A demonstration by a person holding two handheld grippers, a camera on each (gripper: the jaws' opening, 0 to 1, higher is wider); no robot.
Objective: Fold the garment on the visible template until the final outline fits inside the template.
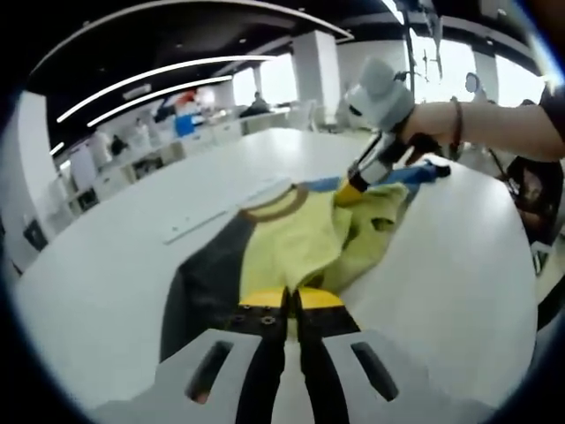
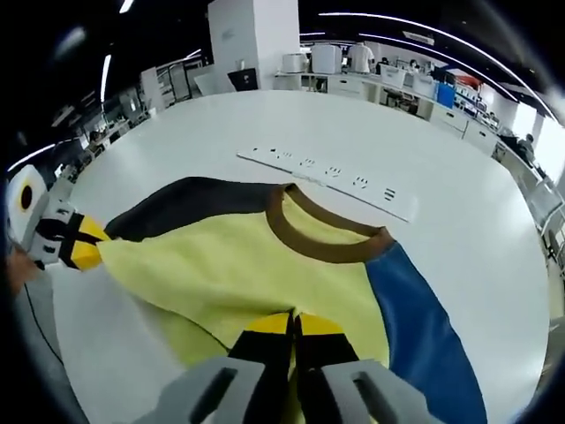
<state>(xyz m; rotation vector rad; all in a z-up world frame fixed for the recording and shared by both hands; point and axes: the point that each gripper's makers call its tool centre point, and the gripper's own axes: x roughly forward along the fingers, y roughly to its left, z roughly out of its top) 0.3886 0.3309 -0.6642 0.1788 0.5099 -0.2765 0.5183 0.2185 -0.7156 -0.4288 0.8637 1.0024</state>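
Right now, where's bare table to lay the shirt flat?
Bare table lies beyond the power strip, and right of the shirt past its blue sleeve. It is crowded between collar and strip, and at the left claw.

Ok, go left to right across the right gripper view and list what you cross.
Left gripper pinching the shirt's edge → dark grey sleeve → yellow body → brown collar → blue sleeve. The white power strip lies beyond the collar.
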